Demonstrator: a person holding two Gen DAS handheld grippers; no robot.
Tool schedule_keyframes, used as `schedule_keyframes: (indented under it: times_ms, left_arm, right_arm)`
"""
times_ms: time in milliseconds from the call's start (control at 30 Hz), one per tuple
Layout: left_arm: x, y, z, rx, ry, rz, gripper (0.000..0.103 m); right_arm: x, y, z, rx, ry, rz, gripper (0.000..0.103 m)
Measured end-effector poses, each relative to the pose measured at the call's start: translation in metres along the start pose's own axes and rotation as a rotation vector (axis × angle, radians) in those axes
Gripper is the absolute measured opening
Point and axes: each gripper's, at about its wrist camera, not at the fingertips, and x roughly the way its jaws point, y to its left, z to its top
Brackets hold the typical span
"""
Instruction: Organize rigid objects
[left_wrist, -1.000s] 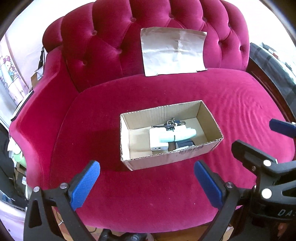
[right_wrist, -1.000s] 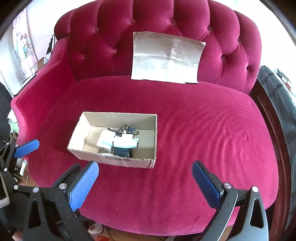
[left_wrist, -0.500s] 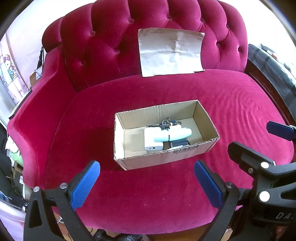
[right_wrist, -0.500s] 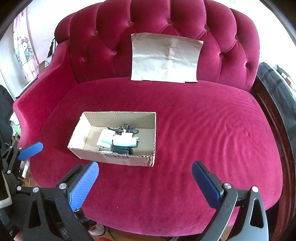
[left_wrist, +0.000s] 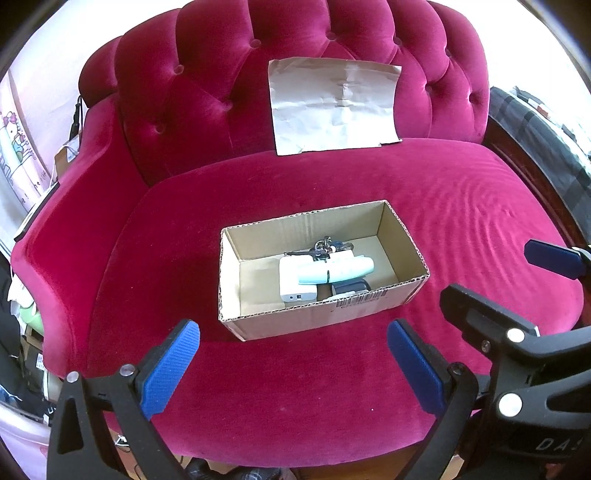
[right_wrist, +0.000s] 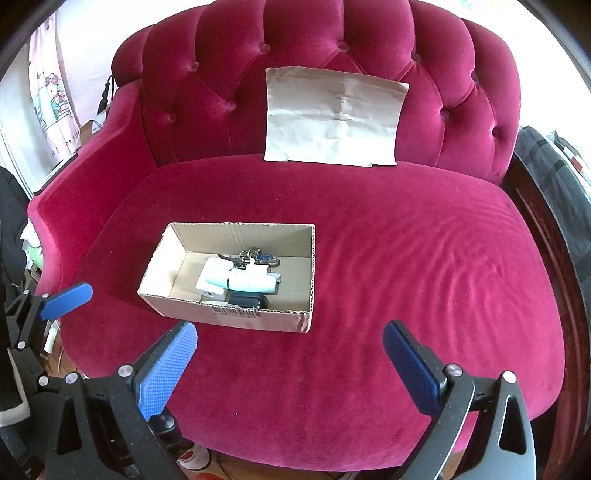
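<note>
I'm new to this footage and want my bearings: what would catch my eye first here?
The tufted crimson velvet sofa fills both views. On its seat, left of the middle, stands an open cardboard box holding a pale tube, a white block and keys. A creased sheet of paper leans against the backrest; both grippers hover open and empty.
</note>
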Motion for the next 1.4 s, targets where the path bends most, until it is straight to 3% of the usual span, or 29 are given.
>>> schedule_keyframes:
  times_ms: [1400]
  left_arm:
    - [-0.0020, -0.0023, 0.0028, 0.005, -0.017, 0.015, 0.103]
  right_arm:
    - [0.0016, -0.0007, 0.0013, 0.000, -0.001, 0.012, 0.103]
